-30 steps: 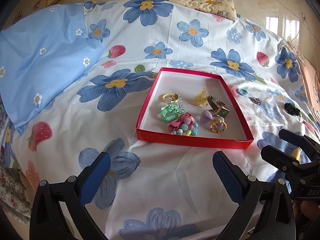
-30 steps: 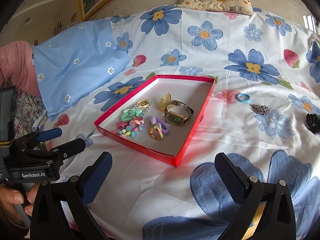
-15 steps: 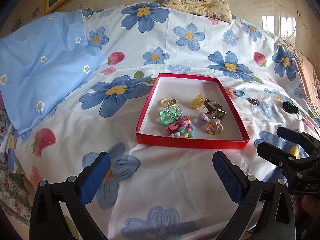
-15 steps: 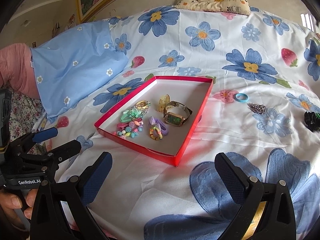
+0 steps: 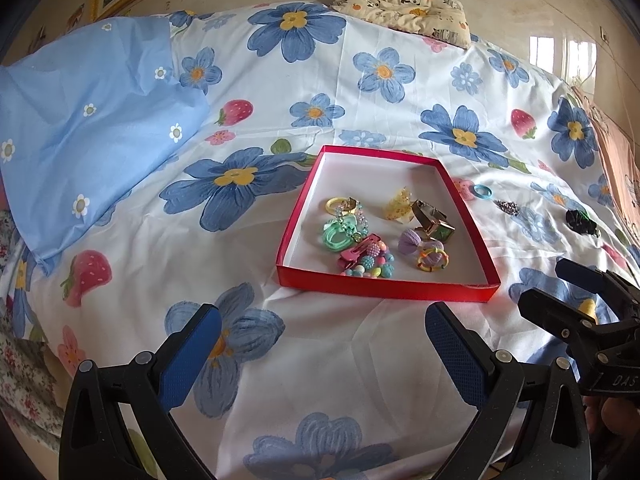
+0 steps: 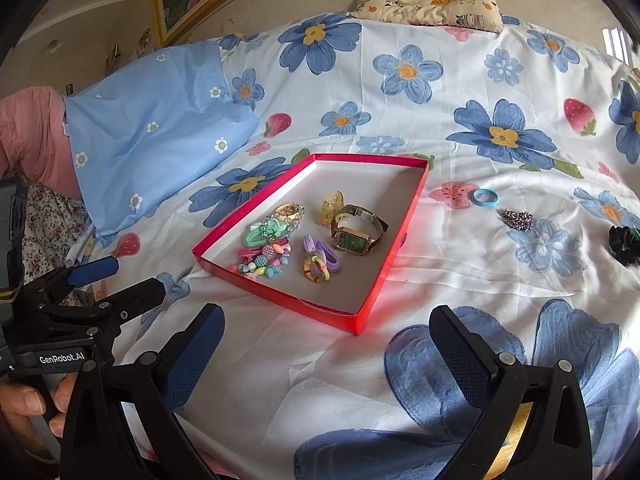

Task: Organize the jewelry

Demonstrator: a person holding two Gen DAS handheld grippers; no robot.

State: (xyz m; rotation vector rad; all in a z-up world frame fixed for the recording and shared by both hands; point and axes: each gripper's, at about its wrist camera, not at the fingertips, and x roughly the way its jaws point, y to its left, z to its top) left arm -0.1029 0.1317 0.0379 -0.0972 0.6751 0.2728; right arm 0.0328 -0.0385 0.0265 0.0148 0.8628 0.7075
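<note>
A shallow red tray (image 5: 384, 286) (image 6: 372, 298) lies on the flowered bedspread and holds several pieces: a gold watch with a green face (image 6: 354, 230) (image 5: 434, 222), pastel hair ties, clips and beads (image 5: 370, 260). Right of the tray on the cloth lie a blue ring (image 6: 485, 198) (image 5: 482, 192), a sparkly clip (image 6: 517, 218) (image 5: 507, 207) and a black-green scrunchie (image 6: 624, 242) (image 5: 580, 220). My left gripper (image 5: 322, 340) is open and empty, short of the tray's near edge. My right gripper (image 6: 328, 344) is open and empty too, near the tray's front corner.
A light blue pillowcase (image 5: 80, 128) covers the left of the bed. A small patterned cushion (image 6: 428, 2) sits at the far edge by the wall. A hand (image 6: 28, 404) holds the left gripper's handle. Bare bedspread (image 5: 320, 380) lies between grippers and tray.
Both grippers have drawn back and risen slightly, so the tray sits a little farther off in each view. Jaws stay open; no piece has moved.
</note>
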